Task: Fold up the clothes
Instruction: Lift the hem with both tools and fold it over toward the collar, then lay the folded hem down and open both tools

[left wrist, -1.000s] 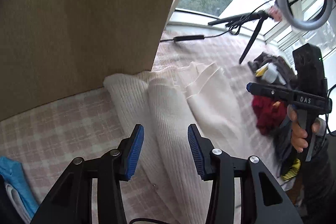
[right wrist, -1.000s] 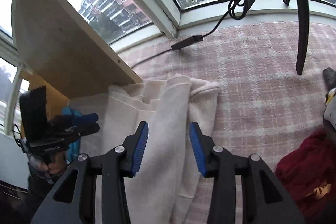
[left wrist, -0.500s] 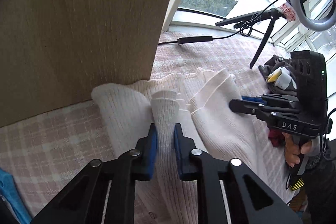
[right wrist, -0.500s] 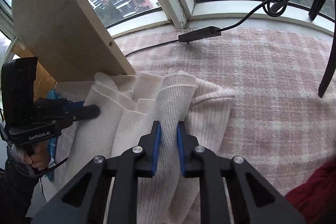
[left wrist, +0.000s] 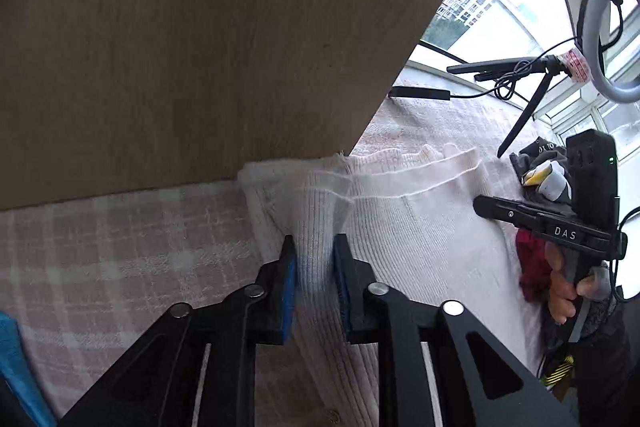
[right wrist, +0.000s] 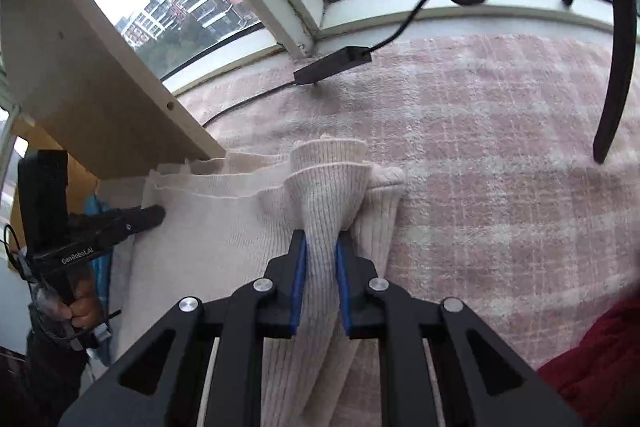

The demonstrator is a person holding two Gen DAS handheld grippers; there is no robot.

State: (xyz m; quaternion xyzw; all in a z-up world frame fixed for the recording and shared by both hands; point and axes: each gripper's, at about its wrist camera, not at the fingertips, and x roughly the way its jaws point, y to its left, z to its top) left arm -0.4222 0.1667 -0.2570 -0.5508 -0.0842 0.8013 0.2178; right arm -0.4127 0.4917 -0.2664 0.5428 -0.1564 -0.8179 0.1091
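Observation:
A cream ribbed knit garment [left wrist: 416, 227] lies on the pink checked blanket [left wrist: 120, 239], its hem edge toward the window. My left gripper [left wrist: 314, 263] is shut on a pinched ridge of the garment near its left corner. My right gripper [right wrist: 320, 263] is shut on a raised fold of the same garment [right wrist: 208, 227] near its right corner. Each gripper shows in the other's view: the right one [left wrist: 492, 205] at the garment's right side, the left one [right wrist: 154, 217] at its left. The fabric edge is pulled taut between them.
A wooden board [left wrist: 200, 39] stands upright just behind the garment's left corner. A black tripod [right wrist: 616, 75], its cable and adapter [right wrist: 332, 65] sit by the window. A red garment [right wrist: 592, 367] and a dark clothes pile [left wrist: 540, 171] lie right; blue cloth [left wrist: 16, 367] lies left.
Both grippers closed from open onto folds of the cream garment, then lifted and moved forward toward the window, drawing the hem edge straight between them.

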